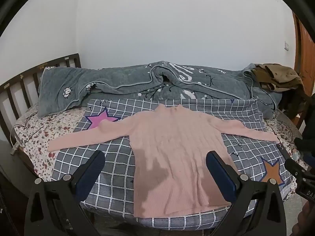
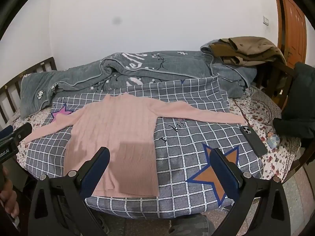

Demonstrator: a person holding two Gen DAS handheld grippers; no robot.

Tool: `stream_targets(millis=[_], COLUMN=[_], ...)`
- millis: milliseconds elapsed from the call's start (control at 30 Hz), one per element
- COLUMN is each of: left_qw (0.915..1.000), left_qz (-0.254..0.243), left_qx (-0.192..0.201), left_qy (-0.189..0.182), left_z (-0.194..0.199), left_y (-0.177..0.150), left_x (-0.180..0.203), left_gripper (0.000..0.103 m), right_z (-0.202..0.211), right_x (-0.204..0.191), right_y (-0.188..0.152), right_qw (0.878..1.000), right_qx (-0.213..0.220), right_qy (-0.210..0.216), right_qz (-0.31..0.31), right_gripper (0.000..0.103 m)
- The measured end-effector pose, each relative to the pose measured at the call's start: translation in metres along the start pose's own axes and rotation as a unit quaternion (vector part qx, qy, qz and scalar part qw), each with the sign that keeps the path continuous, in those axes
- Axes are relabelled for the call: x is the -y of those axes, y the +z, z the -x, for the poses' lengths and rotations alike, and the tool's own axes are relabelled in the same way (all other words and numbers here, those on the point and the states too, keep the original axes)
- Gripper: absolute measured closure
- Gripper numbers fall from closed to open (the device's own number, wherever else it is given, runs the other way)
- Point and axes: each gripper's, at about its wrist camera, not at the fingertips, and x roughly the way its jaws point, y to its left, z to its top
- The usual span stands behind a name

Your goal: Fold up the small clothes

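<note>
A small pink ribbed sweater (image 1: 177, 147) (image 2: 116, 135) lies flat on a grey checked cloth (image 1: 118, 169) (image 2: 187, 137), both sleeves spread out to the sides, hem toward me. My left gripper (image 1: 155, 161) hovers open above the hem's left part, nothing between its blue pads. My right gripper (image 2: 161, 157) hangs open over the sweater's lower right corner, likewise with nothing in it. In the right wrist view the left gripper's fingers (image 2: 21, 130) show at the left edge, held by a hand (image 2: 6, 196).
A rumpled grey quilt (image 1: 137, 84) (image 2: 128, 68) lies behind the cloth, brown clothes (image 1: 277, 76) (image 2: 248, 51) piled on its right end. A phone (image 2: 253, 140) and a small blue-white object (image 2: 273, 139) lie right of the sleeve cuff. Headboard (image 1: 25, 86) at left, chair (image 2: 295, 98) at right.
</note>
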Motion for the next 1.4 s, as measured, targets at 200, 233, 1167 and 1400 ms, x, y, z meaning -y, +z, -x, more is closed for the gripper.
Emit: stream_targets(millis=[200, 233, 1167, 1400], left_qw=[1.0, 1.0, 0.9999, 0.9999], left_qz=[0.001, 0.002, 0.004, 0.006], left_qx=[-0.001, -0.001, -0.002, -0.002], left_qy=[-0.002, -0.003, -0.01, -0.012], left_z=[-0.0001, 0.0001, 0.0005, 0.0003], left_y=[-0.0001, -0.0005, 0.0028, 0.0021], left_x=[0.0009, 0.0002, 0.0025, 0.0012], left_gripper=[0.0, 0.0, 0.0, 0.0], right_z=[0.0008, 0.0011, 0.0042, 0.0059], right_x=[-0.0002, 0.0, -0.0027, -0.006], right_y=[-0.0026, -0.0022, 0.0047, 0.004], right_qw=[1.0, 1.0, 1.0, 1.0], right_qx=[0.002, 0.002, 0.005, 0.006], right_qy=[0.002, 0.003, 0.012, 0.014], right_qz=[-0.001, -0.001, -0.007, -0.002], right_gripper=[0.003, 0.003, 0.003, 0.003])
